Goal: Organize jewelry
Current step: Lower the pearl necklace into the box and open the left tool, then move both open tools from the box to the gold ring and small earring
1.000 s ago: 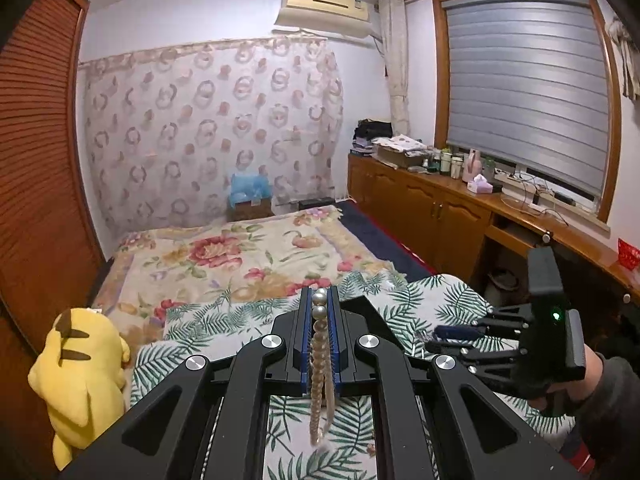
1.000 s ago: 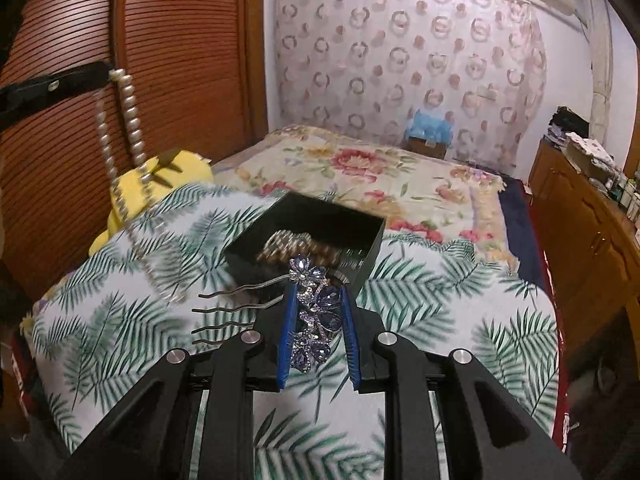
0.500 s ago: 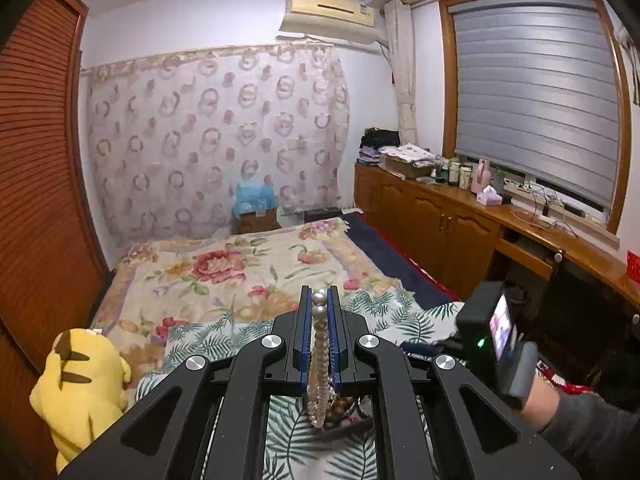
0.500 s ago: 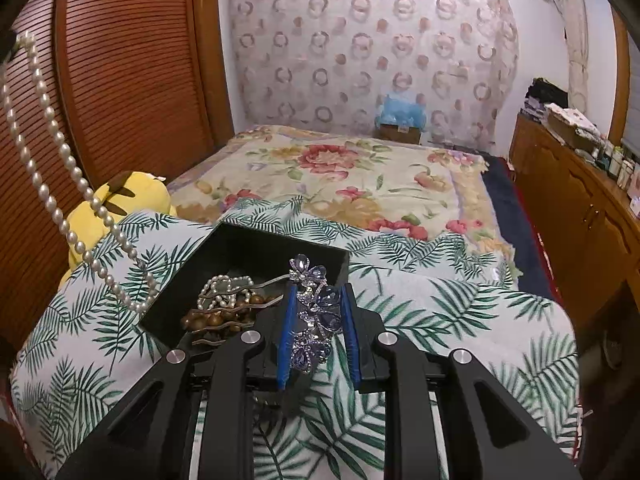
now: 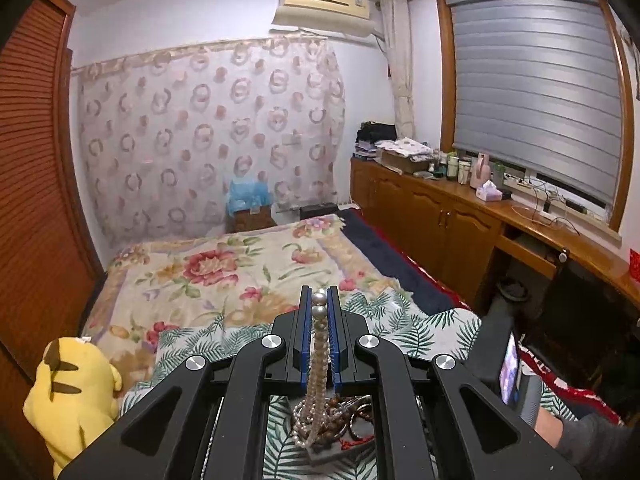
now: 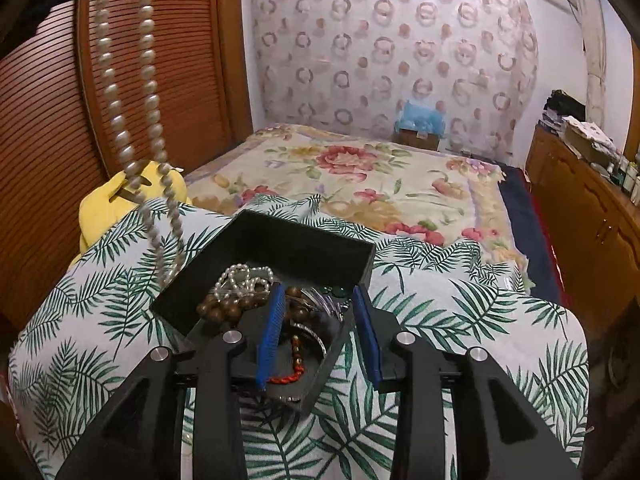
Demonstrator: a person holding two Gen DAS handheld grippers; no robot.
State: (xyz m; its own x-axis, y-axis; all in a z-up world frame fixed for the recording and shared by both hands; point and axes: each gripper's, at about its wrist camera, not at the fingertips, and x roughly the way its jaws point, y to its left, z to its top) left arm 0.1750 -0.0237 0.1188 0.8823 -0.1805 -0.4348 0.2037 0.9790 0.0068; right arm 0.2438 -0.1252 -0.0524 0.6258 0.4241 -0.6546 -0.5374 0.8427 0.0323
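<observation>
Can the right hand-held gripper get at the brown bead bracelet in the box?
Probably yes: the right hand-held gripper is open over the black box, brown bead bracelet exposed beside its left finger.

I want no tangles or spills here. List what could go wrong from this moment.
1. The pearl necklace hangs from the left gripper with its loop low beside the black box; it could snag the rim.
2. Beads already crowd the box, so tangling seems likely.
3. The open right gripper sits over the box and might nudge it.
</observation>
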